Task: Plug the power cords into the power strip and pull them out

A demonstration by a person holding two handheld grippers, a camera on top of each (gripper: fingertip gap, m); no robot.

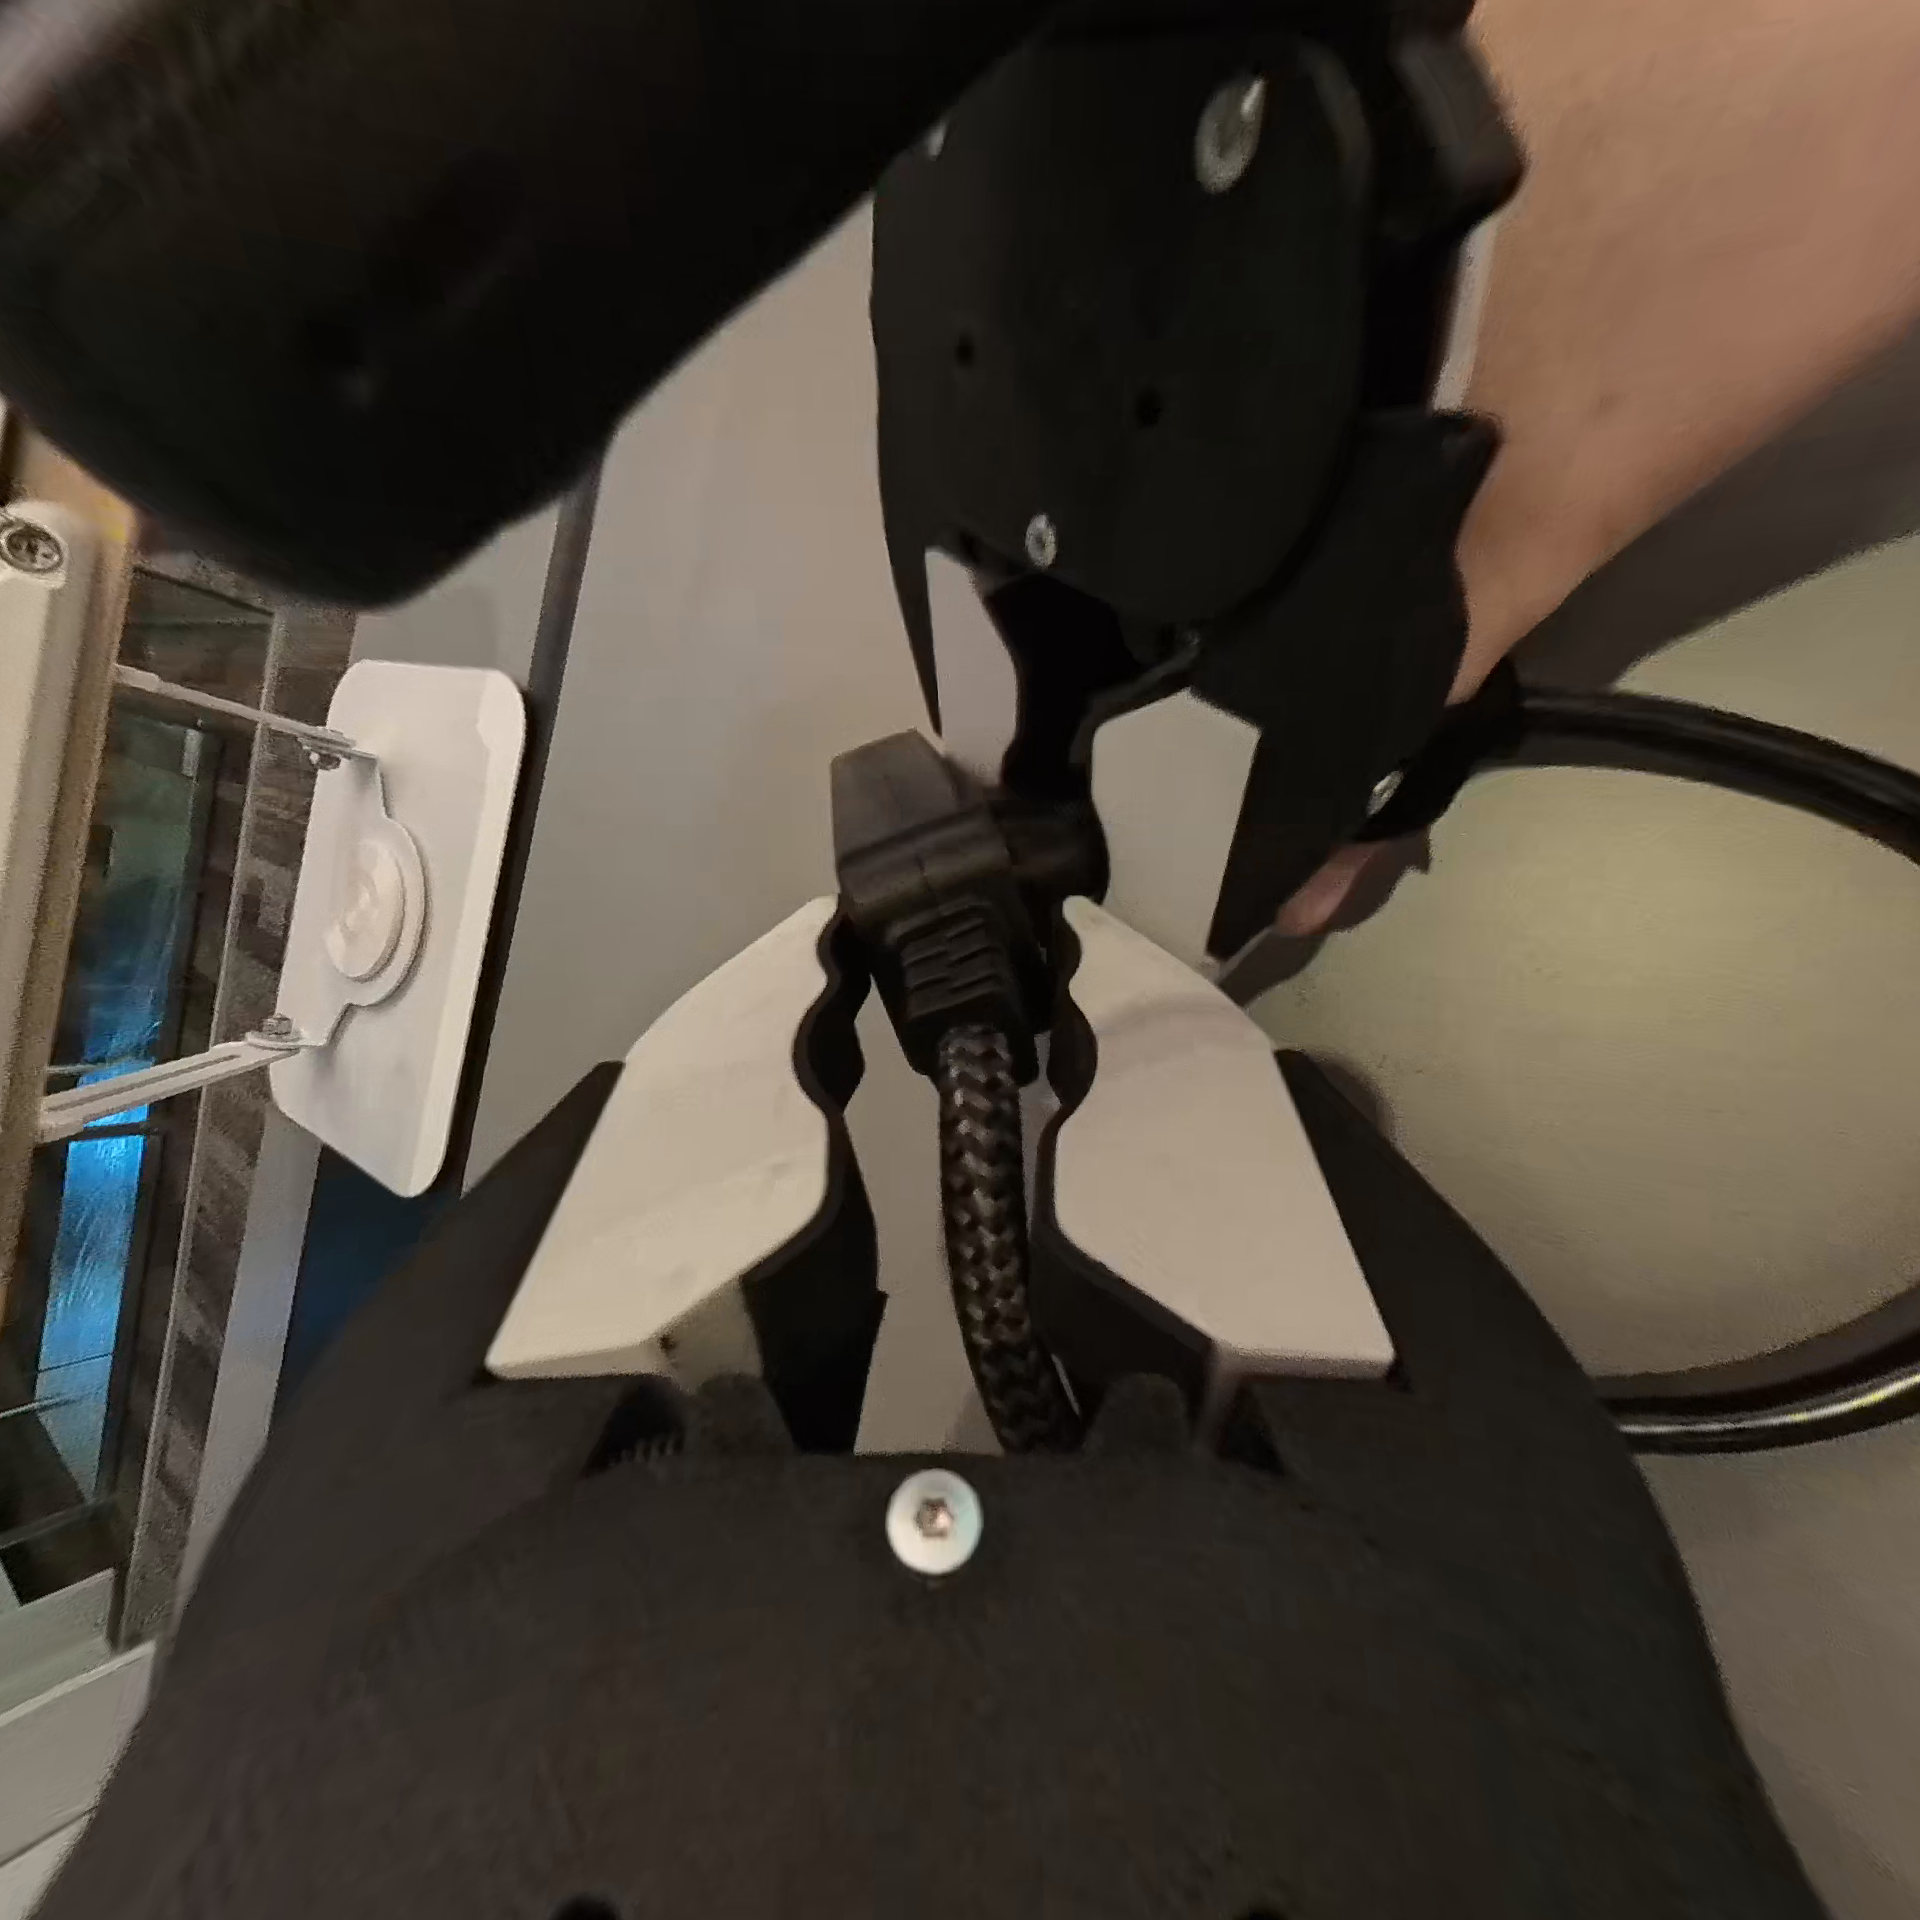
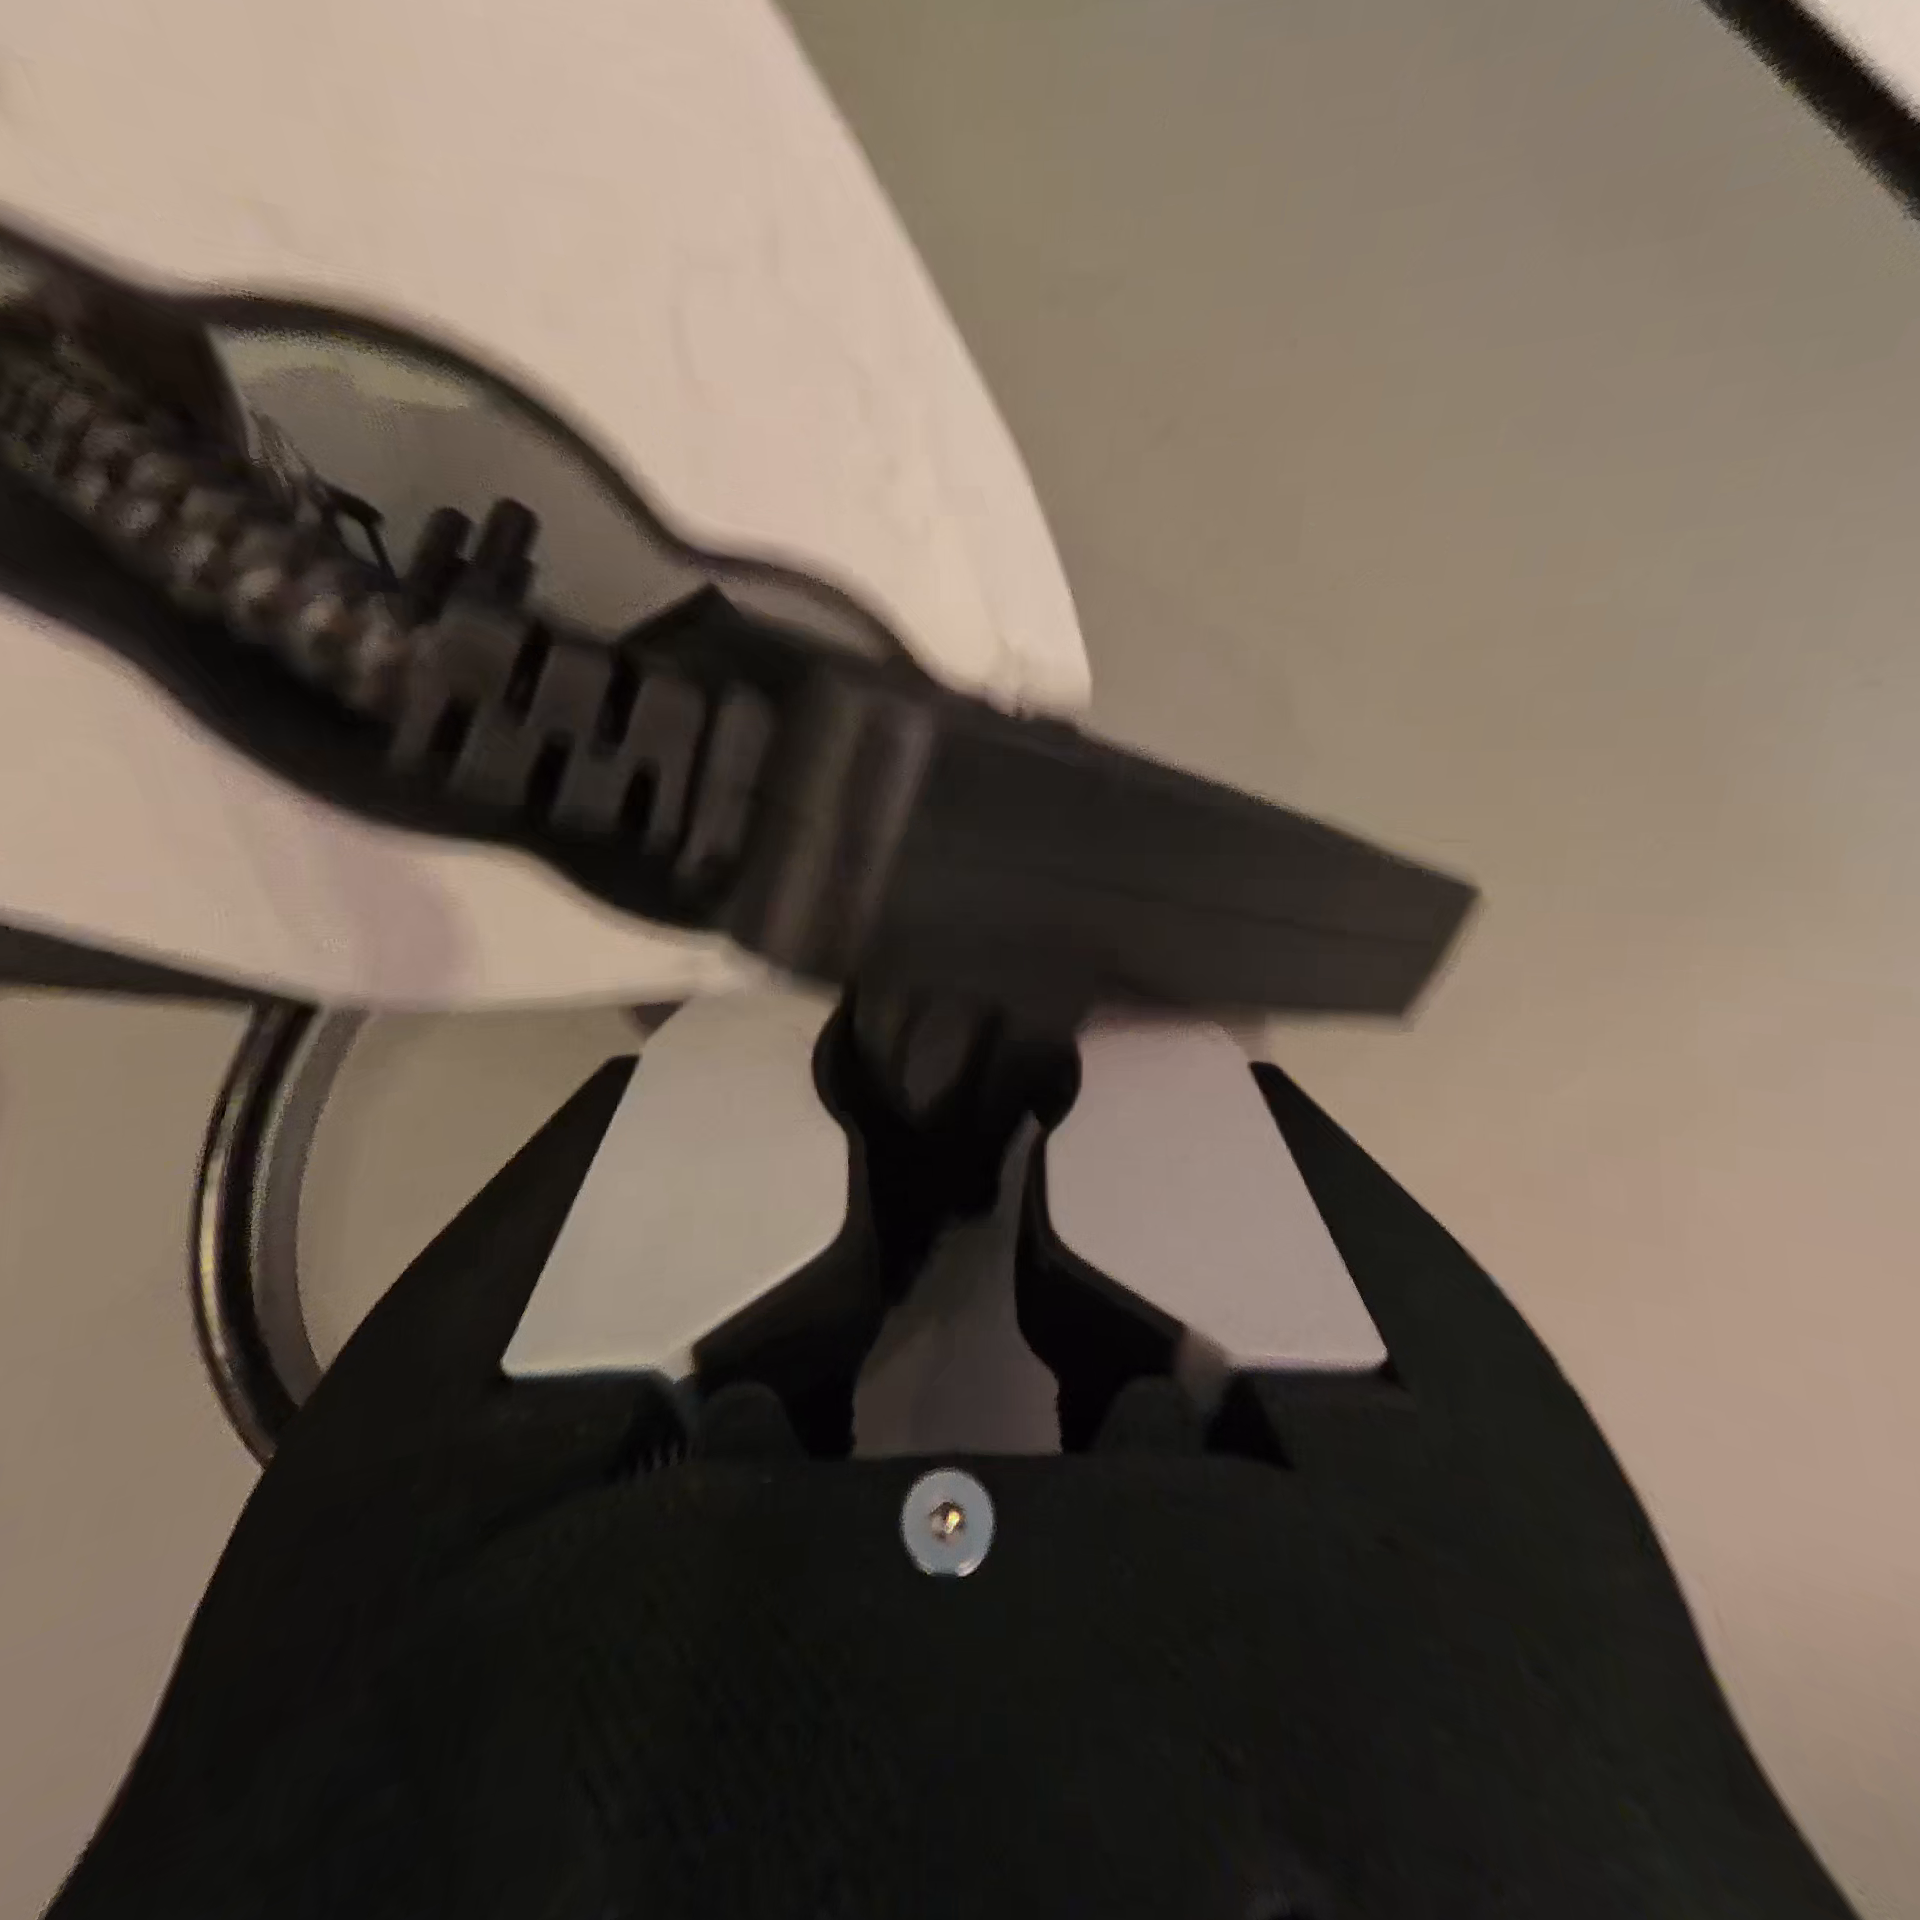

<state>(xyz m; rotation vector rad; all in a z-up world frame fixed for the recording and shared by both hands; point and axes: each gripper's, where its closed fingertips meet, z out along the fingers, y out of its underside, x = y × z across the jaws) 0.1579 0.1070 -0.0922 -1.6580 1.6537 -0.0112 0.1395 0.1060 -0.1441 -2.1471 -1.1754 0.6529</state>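
Plug [image 1: 925, 831] of black plastic sits between the white tips of the left tongs [image 1: 951, 940], which are clamped on its ribbed collar; its braided cord [image 1: 987, 1226] runs back down the gap toward the camera. The right tongs [image 2: 945, 1070] grip from the other side, closed on a dark stub under the plug body [image 2: 1143, 862]; what that stub is cannot be made out. In the left wrist view the right tongs' black housing [image 1: 1132, 343] crowds in from above, with a hand [image 1: 1662, 343] behind it, so little open room is left around the plug. A blurred dark mass [image 1: 312, 260] blocks the upper left. A smooth black cable [image 1: 1766, 748] loops across the pale counter [image 1: 1610, 1091] and is cut off at the right edge. A white plate with metal brackets [image 1: 400, 925] stands to the left. The right wrist view is smeared by motion blur.
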